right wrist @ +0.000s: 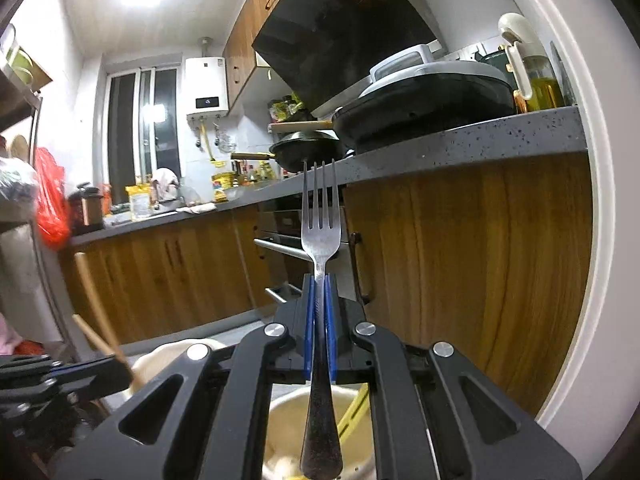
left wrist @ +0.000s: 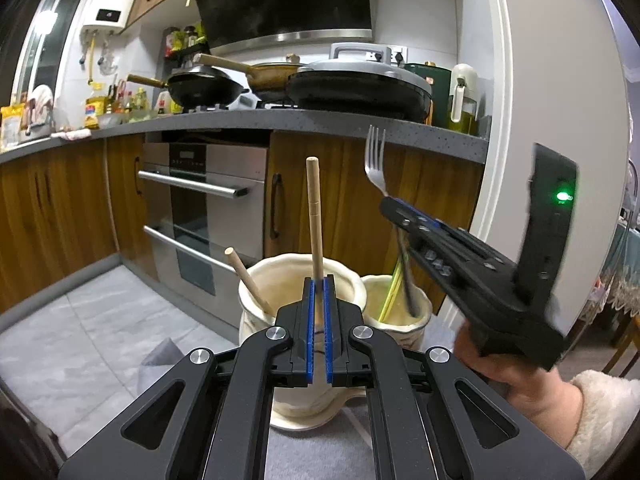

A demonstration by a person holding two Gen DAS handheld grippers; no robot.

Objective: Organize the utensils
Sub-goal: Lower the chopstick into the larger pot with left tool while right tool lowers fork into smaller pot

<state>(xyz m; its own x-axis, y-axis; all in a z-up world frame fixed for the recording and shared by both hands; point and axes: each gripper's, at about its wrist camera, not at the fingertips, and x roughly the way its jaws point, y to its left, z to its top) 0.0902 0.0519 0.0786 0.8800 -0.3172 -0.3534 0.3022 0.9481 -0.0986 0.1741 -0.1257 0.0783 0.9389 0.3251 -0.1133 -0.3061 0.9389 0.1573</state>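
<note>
My left gripper (left wrist: 319, 282) is shut on an upright wooden chopstick (left wrist: 315, 216) above a large cream holder (left wrist: 352, 280). A second chopstick (left wrist: 246, 276) leans in that holder. My right gripper (right wrist: 319, 280) is shut on a metal fork (right wrist: 319, 220), tines up. In the left wrist view the right gripper (left wrist: 390, 202) holds the fork (left wrist: 375, 156) over a smaller cream holder (left wrist: 422, 312). That holder contains yellow-green sticks (left wrist: 392, 288). The smaller holder (right wrist: 288, 408) lies below the fork handle in the right wrist view.
A grey countertop (left wrist: 280, 120) with pans (left wrist: 200, 86) and an electric griddle (left wrist: 360, 88) runs behind. Wooden cabinets (left wrist: 340, 200) and an oven (left wrist: 204, 200) stand below it. A white door frame (left wrist: 500, 120) is at the right. The floor (left wrist: 80, 340) is grey tile.
</note>
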